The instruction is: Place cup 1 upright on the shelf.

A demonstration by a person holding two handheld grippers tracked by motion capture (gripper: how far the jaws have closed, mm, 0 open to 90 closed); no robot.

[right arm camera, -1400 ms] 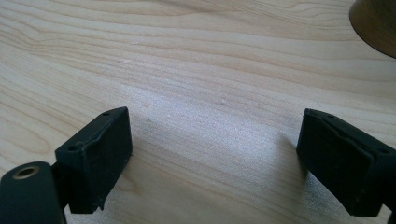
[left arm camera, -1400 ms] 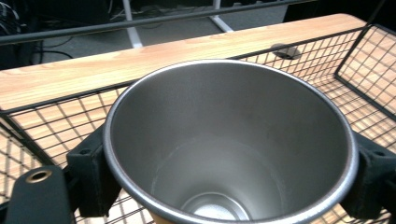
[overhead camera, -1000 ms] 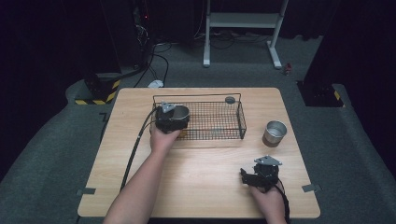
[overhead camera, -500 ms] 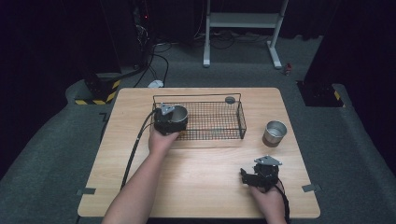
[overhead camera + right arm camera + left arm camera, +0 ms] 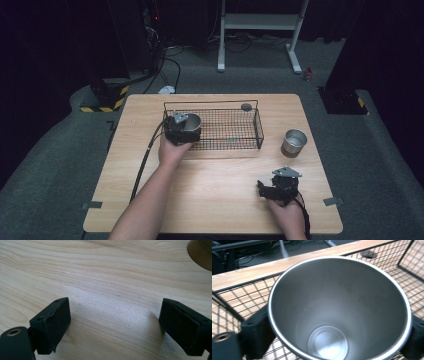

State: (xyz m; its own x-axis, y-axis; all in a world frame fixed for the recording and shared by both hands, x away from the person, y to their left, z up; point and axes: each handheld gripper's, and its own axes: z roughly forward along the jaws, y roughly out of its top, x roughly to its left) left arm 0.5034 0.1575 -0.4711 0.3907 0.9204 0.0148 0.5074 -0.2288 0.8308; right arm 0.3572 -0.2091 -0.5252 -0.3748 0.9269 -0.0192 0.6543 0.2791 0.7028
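High view: two steel cups [image 5: 294, 142], one wire basket [image 5: 259, 131]

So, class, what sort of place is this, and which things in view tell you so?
Probably a lab or studio set up for recording. A lone wooden table stands on grey carpet with dark surroundings, cables trail across the floor behind it, and hazard-striped tape marks a stand's base.

Both grippers black, blocky matte jaws with screw holes; left gripper [image 5: 182, 129] and right gripper [image 5: 274, 189] carry grey three-cornered plates, black cables. Forearms bare.
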